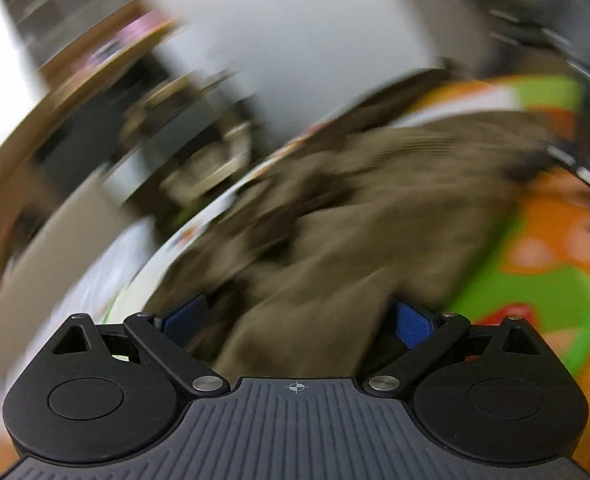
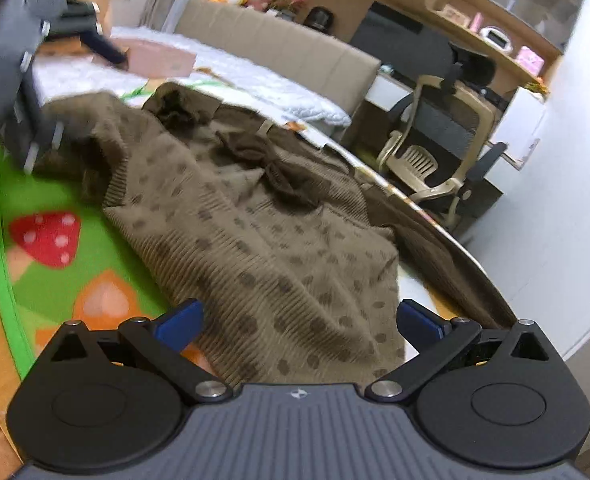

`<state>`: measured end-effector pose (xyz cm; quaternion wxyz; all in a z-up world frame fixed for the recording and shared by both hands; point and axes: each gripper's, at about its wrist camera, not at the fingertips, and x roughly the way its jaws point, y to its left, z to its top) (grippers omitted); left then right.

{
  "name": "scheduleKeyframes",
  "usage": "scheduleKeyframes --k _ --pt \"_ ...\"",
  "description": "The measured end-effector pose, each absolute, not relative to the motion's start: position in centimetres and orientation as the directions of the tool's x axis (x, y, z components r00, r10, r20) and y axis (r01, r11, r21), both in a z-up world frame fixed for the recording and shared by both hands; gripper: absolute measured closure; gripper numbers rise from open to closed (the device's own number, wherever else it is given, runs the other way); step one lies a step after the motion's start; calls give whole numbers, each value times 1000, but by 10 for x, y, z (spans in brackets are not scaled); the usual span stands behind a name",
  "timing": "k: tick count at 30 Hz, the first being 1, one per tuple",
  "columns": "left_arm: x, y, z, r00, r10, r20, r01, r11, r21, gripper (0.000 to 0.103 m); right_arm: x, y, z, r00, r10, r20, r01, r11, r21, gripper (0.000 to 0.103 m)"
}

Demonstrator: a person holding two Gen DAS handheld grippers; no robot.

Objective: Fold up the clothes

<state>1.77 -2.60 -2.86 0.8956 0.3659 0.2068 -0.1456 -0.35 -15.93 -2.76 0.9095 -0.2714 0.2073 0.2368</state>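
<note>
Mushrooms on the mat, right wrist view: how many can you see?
2. A red spotted mushroom sits left of the brown sweater; an orange mushroom lies nearer, ahead of the claw's left finger. The sweater may hide more.

bed (image 2: 255, 76) white quilt | office chair (image 2: 435, 148) at desk (image 2: 391, 84) | white wall (image 2: 567, 184) | shelf (image 2: 507, 56)

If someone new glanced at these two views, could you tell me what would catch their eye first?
Probably the rumpled olive-brown knitted sweater with darker spots, spread across the middle of a bright green play mat with red and orange mushrooms. The open right gripper frames its near hem, and the other gripper sits at its far left edge, blurred.
</note>
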Motion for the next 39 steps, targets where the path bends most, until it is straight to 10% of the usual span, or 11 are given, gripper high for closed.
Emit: scheduleKeyframes --k 5,13,17,27,35,39 --pt "11 -65 -52 855 -176 -488 504 503 702 5 2 -187 -15 799 319 -510 -484 844 -231 19" --pt "31 -68 -52 774 -237 -587 612 519 597 35 20 -222 -14 671 496 -552 -478 858 190 41" --pt "53 -61 -50 723 -246 -645 630 620 468 96 10 -205 -12 629 554 -545 -555 811 183 50" --pt "97 -34 46 827 -320 -463 460 858 229 98 -24 -147 -5 531 655 -537 -760 649 41 57" --pt "104 -31 70 860 -321 -396 426 880 211 98 -23 -74 -12 704 545 -455 -708 585 -396 57" --pt "104 -28 67 849 -339 -406 443 875 195 98 9 -75 -1 703 539 -464 -703 624 -340 52"
